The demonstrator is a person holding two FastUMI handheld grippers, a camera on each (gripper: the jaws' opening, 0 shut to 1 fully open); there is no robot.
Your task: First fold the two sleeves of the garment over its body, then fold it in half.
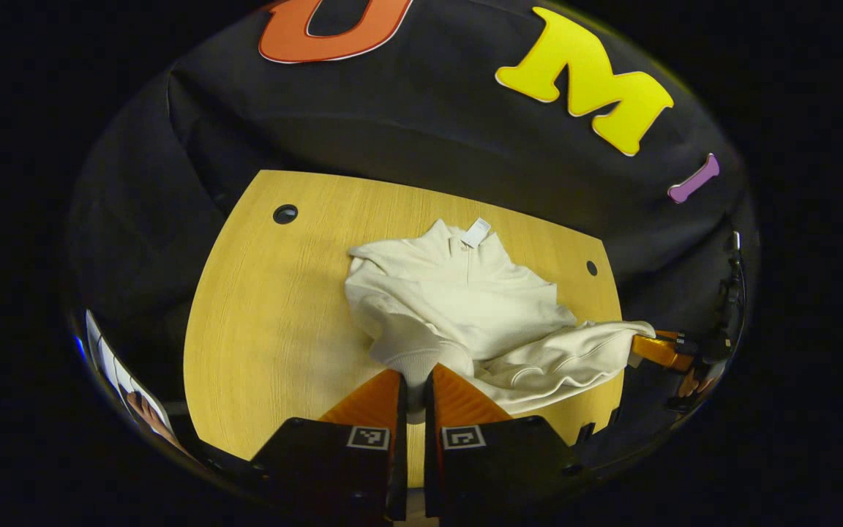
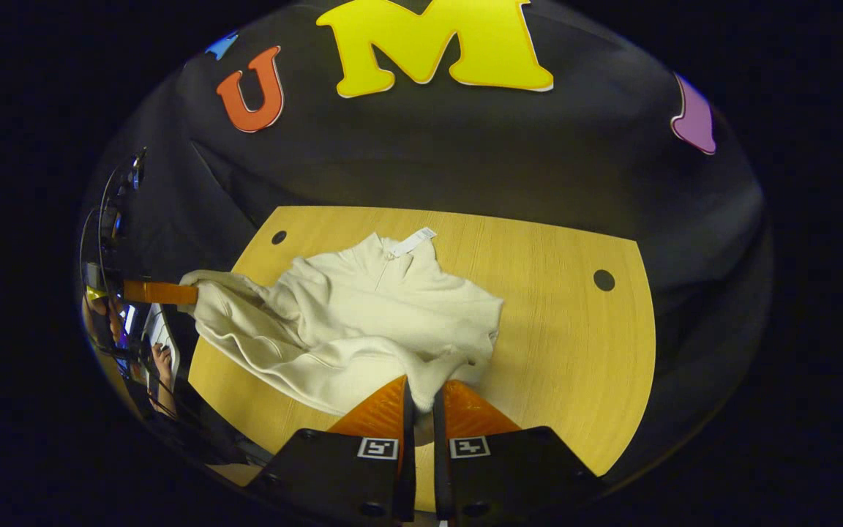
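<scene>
The cream zip-neck sweatshirt (image 1: 465,307) lies bunched on the wooden table (image 1: 268,329), ahead of both pairs of fingers. The left gripper (image 1: 415,391) pinches its ribbed edge between nearly closed fingers; the right gripper (image 2: 422,399) likewise clamps the fabric's near edge.

Honestly nothing here you can actually read. The cream garment (image 1: 458,293) has a small white tag (image 1: 476,231) at the collar, but any print on it is way too tiny to make out, same in the right gripper view. Each claw body carries two little square black-and-white coded markers (image 1: 369,438), just patterns, no letters or numbers. The worktop (image 1: 275,322) has no writing on it.
</scene>
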